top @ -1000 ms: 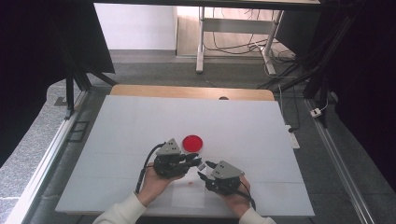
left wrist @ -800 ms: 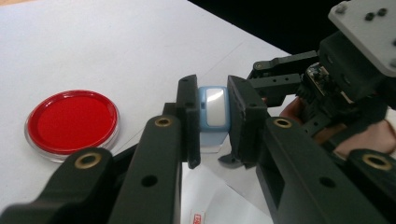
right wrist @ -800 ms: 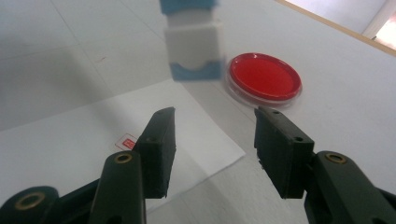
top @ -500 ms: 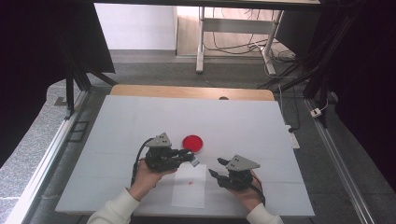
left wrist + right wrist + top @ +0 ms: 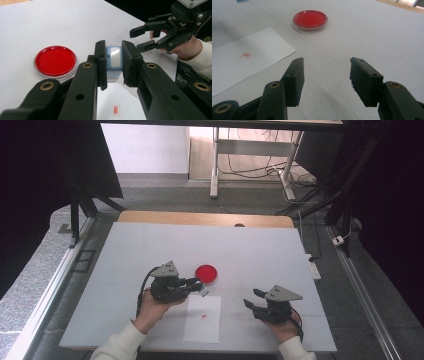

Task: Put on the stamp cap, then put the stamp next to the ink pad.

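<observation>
One stamp (image 5: pixel 114 60), one ink pad (image 5: pixel 206 273), one paper sheet (image 5: pixel 202 320).

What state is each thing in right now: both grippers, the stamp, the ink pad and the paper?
left gripper: shut on the stamp.
stamp: clamped, lifted off the paper.
right gripper: open, nothing between its jaws.
ink pad: uncovered, flat on the table.
paper: flat, one red mark on it.

Red dish (image 5: pixel 206 273), pale-blue stamp (image 5: pixel 114 60)

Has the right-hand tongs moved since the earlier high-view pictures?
Yes. The right tongs have drawn away to the right of the round red ink pad and the white paper sheet; their jaws have just been opening, with nothing between them.
</observation>
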### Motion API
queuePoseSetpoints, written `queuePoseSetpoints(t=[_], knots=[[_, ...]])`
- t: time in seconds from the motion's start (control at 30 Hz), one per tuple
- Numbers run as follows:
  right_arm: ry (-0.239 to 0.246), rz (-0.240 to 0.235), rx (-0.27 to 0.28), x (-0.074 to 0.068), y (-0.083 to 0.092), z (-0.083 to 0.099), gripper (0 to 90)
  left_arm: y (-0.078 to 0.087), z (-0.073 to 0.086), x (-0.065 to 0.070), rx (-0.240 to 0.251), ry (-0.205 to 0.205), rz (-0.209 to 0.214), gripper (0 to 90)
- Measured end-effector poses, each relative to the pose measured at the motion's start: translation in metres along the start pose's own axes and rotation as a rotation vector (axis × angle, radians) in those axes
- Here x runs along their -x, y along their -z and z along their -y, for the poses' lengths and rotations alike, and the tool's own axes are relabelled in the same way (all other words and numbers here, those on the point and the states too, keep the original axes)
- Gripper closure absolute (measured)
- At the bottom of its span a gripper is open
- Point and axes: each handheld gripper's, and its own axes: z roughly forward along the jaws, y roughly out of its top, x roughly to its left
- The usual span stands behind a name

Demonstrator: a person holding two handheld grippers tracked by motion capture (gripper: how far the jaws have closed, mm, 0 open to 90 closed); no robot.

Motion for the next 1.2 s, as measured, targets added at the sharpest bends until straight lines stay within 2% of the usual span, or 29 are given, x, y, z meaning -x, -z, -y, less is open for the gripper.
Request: queuePoseSetpoints(t=[0.43, 0.53, 0.73, 1.2], knots=[[-0.007, 0.040, -0.003, 0.016, 0.022, 0.013, 44.2, 0.014, -0.004, -0.009, 0.023, -0.025, -0.059, 75.2], [-0.013, 0.041, 0.005, 0.017, 0.022, 0.013, 44.2, 0.017, -0.004, -0.011, 0.026, -0.034, -0.085, 75.1], [0.010, 0.037, -0.009, 0.015, 0.019, 0.012, 44.1, 0.020, -0.005, -0.016, 0.037, -0.038, -0.111, 75.0], [0.017, 0.039, -0.015, 0.015, 0.018, 0.012, 43.7, 0.014, -0.005, -0.033, 0.004, -0.049, -0.188, 74.8]])
